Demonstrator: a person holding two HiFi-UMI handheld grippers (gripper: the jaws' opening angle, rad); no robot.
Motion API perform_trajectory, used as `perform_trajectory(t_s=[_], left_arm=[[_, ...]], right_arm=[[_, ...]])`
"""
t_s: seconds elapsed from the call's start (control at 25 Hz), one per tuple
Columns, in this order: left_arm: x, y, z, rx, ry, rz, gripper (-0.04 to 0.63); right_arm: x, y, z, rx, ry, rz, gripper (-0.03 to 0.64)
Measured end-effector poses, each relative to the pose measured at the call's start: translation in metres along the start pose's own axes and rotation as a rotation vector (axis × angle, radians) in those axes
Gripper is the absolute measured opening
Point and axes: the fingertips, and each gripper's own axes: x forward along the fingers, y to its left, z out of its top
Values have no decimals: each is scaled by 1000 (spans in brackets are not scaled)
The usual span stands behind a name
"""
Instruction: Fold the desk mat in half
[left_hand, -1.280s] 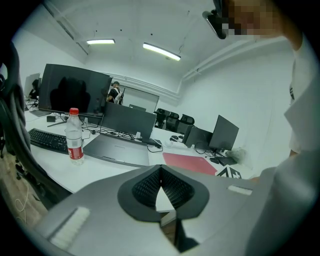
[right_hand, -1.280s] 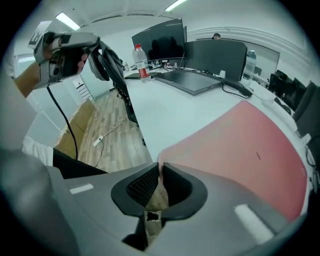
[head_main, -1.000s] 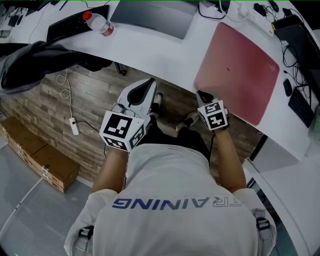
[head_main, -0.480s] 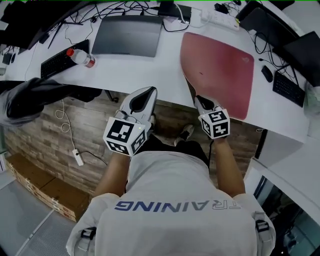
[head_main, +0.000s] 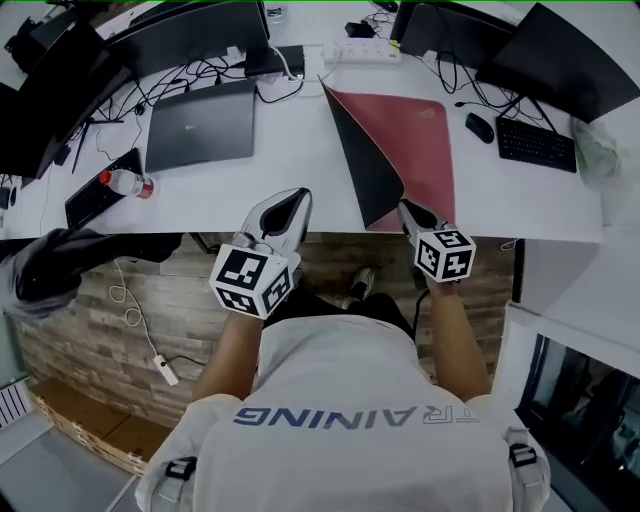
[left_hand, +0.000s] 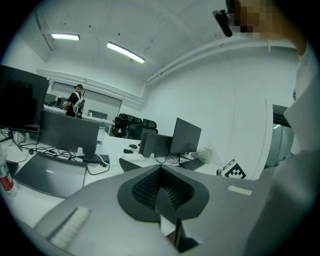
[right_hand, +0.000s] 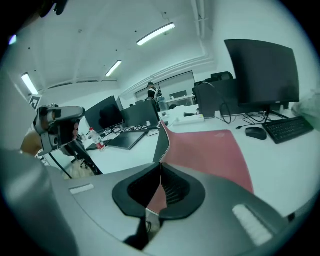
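The desk mat (head_main: 415, 140) is pink on top with a dark underside (head_main: 360, 165) and lies on the white desk (head_main: 250, 195). Its left edge is raised and curls over toward the right. My right gripper (head_main: 408, 211) is shut on the mat's near left corner at the desk's front edge. In the right gripper view the mat (right_hand: 210, 150) runs out of the closed jaws of the right gripper (right_hand: 161, 165). My left gripper (head_main: 293, 199) hovers over the desk's front edge, left of the mat. It is shut and holds nothing, and the left gripper (left_hand: 161, 168) points across the desk.
A closed laptop (head_main: 205, 125), a water bottle (head_main: 125, 183) and a keyboard (head_main: 98, 190) lie left of the mat. Right of it are a mouse (head_main: 480, 127) and another keyboard (head_main: 536, 145). A power strip (head_main: 360, 50), cables and monitors line the back. A dark chair (head_main: 60, 265) stands at the left.
The mat lay flat a second ago. Its left edge has since risen with the right gripper, showing the dark underside. The left gripper has stayed shut beside it.
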Motion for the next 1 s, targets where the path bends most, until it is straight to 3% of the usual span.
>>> perform_trajectory(t_s=[0.36, 0.68, 1.0], left_arm=[[48, -58, 3, 47, 19, -66, 3], [83, -104, -1, 73, 35, -91, 3], [101, -120, 6, 85, 18, -88, 3]], right_arm=[[-45, -74, -12, 172, -77, -51, 25], [-70, -135, -53, 288, -43, -82, 25], [-68, -168, -89, 352, 56, -105, 26]])
